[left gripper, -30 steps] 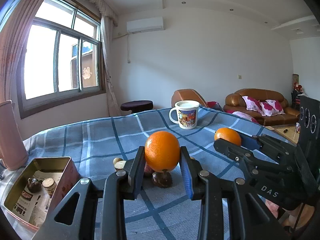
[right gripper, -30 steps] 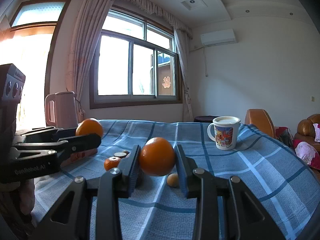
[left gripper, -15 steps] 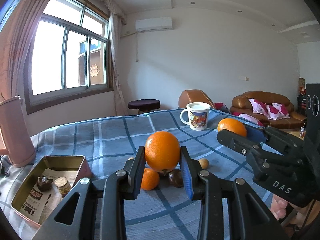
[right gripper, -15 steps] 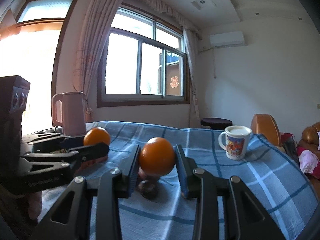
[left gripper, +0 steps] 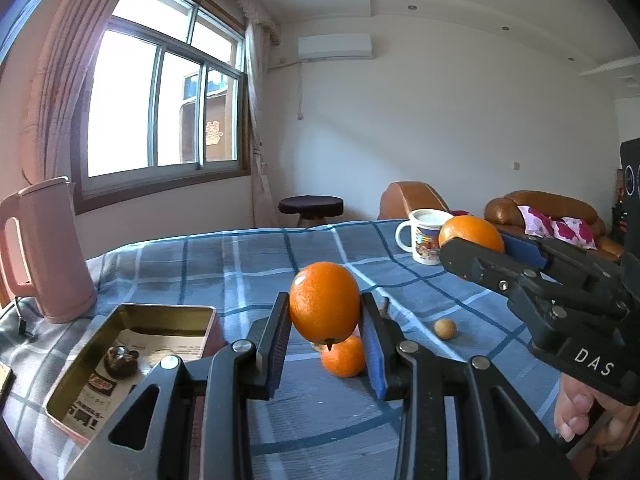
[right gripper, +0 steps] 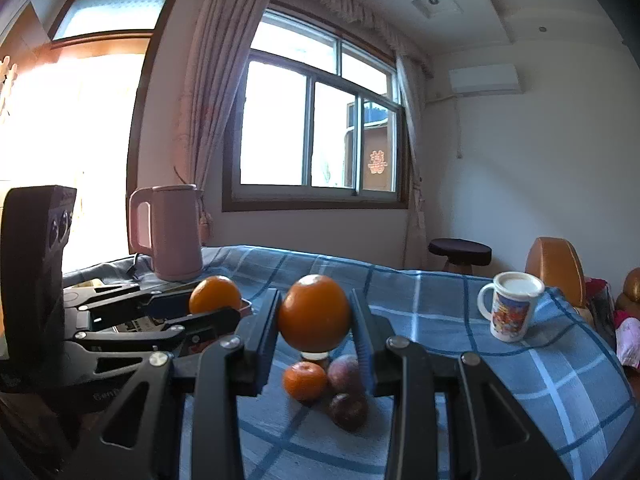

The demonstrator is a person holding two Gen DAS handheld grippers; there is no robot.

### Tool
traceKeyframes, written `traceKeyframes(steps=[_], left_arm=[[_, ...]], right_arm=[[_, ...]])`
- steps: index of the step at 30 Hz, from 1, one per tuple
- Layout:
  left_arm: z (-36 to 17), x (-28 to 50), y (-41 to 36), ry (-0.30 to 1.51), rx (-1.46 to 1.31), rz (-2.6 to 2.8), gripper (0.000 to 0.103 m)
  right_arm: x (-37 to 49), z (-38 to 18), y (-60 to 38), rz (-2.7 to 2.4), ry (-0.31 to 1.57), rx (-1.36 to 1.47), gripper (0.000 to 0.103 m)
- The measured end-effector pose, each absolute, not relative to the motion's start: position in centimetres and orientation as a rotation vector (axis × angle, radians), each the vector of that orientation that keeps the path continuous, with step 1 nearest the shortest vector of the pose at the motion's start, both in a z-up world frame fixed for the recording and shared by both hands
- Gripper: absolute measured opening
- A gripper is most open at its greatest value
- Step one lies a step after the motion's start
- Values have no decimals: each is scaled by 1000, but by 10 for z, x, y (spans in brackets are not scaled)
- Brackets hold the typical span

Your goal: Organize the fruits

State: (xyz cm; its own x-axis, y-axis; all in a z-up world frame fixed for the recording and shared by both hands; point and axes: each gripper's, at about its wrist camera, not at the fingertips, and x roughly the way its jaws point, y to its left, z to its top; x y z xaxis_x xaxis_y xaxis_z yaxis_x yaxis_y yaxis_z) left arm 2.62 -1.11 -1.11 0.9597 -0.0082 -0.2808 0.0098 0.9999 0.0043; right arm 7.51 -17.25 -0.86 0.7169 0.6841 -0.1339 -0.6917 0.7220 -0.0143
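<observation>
A: L gripper [left gripper: 325, 328] – status?

B: Clamped on an orange [left gripper: 325, 302], both pads pressed to its sides, fruit held clear of the blue checked tablecloth [left gripper: 224, 264], stem end down.

A: And R gripper [right gripper: 314, 334]?

B: Same deal: jaws closed on a second orange [right gripper: 314, 313], also held off the cloth. In the L cam it sits to the right of the L gripper, pointing in toward the table, with a hand [left gripper: 592, 416] on its grip at lower right.

A: What's under the L one?

B: Small mandarin [left gripper: 344, 356] on the cloth just below and past the held orange. A little tan round fruit [left gripper: 445, 329] lies further right, apart from it. Open gold tin [left gripper: 132, 356] to the lower left of the gripper, w/ printed paper and a dark round thing [left gripper: 121, 360] inside.

A: R cam view?

B: Below its jaws: the mandarin, plus two dark reddish-brown fruits [right gripper: 347, 392] touching it on the right. Can't tell what kind.

A: Other stuff?

B: Pink kettle [left gripper: 42, 252] far left of the L gripper, beyond the tin. White printed mug [right gripper: 512, 306] well off to the right of the R gripper, upright on the cloth.
</observation>
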Motion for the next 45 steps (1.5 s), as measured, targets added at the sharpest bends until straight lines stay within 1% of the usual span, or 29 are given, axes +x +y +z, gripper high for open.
traceKeyframes(steps=[27,37,45], left_arm=[[-9,17,76,327,-75,171,35],[-19,20,123,393,-107,260,36],[-33,23,147,455,-122,304,36]], right_arm=[[69,6,-72,927,136,-176,37],[69,-2,-26,994,174,-212,37],[71,-19,9,1020,235,-261,37]])
